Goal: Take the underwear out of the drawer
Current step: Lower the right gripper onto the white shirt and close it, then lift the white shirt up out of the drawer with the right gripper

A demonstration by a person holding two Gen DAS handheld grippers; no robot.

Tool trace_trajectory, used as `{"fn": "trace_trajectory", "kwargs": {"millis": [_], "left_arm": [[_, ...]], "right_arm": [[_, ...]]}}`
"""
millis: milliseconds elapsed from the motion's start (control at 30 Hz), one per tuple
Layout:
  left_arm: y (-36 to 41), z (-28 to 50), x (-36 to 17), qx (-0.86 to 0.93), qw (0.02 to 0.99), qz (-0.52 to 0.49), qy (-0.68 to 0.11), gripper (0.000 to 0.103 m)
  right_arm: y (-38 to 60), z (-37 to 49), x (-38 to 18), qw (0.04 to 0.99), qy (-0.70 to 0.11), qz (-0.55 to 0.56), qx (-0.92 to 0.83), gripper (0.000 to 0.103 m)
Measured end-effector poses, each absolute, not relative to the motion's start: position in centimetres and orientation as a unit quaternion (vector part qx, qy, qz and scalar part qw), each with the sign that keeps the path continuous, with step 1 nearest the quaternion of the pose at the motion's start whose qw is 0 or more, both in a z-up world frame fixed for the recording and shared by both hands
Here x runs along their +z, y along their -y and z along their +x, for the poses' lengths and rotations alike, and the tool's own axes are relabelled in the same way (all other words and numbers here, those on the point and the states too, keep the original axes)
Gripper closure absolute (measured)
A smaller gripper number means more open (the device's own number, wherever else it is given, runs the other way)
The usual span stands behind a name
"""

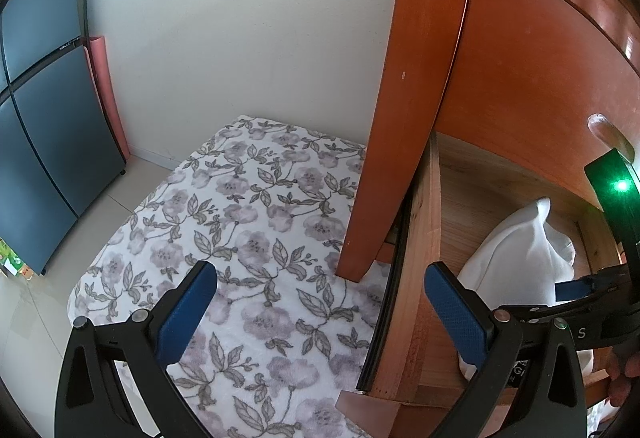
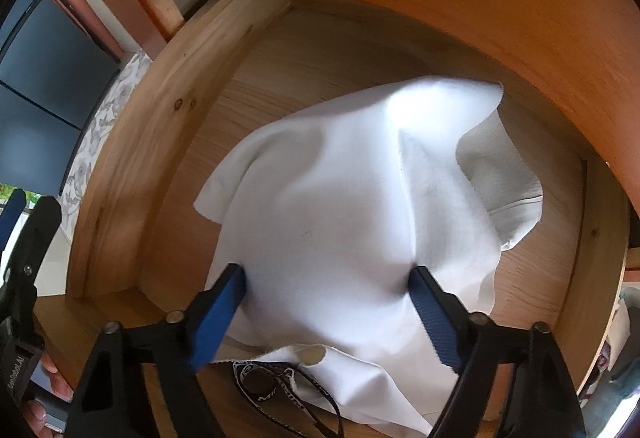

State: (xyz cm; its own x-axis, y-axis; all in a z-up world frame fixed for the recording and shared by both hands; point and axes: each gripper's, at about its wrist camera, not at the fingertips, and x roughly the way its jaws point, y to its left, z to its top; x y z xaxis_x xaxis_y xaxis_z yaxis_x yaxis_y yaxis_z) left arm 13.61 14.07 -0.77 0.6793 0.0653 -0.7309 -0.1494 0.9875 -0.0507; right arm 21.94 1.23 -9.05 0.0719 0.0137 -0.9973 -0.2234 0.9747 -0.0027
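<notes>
White underwear (image 2: 352,197) lies bunched in the open wooden drawer (image 2: 132,157), rising to a peak. My right gripper (image 2: 324,290) points down into the drawer with the cloth between its blue pads (image 2: 428,302); both pads press into the fabric and crease it. In the left wrist view the same white cloth (image 1: 516,250) shows inside the drawer (image 1: 420,238), with one blue pad of the right gripper (image 1: 572,288) against it. My left gripper (image 1: 320,270) is open and holds nothing, hanging over the drawer's left side and the bed.
A black strap with white lettering (image 2: 280,386) lies at the drawer's near end. The reddish dresser front (image 1: 520,57) and a metal handle (image 1: 608,133) hang above the drawer. A floral blanket (image 1: 240,217), a dark blue cabinet (image 1: 40,117) and a pink roll (image 1: 106,89) are left.
</notes>
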Motion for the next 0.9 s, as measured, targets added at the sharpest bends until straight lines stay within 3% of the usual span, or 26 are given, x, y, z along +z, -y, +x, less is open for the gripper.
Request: {"fn": "trace_trajectory", "kwargs": {"millis": [300,400,900], "left_arm": [[-14.1,13.6,-0.9,0.061,0.914,-0.054,-0.397,0.0],[-14.1,13.6,-0.8,0.06,0.914,-0.053,-0.397,0.0],[-14.0,13.5,-0.9,0.061,0.915,-0.051,-0.396,0.0]], "right_arm": [[-0.3,21.0,-8.0,0.747,-0.656,-0.029,0.107,0.07],[0.4,20.7,-7.1,0.755,-0.646,-0.004,0.117,0.078],[6.8,15.6,0.1,0.824,-0.544,0.097,0.123,0.085]]}}
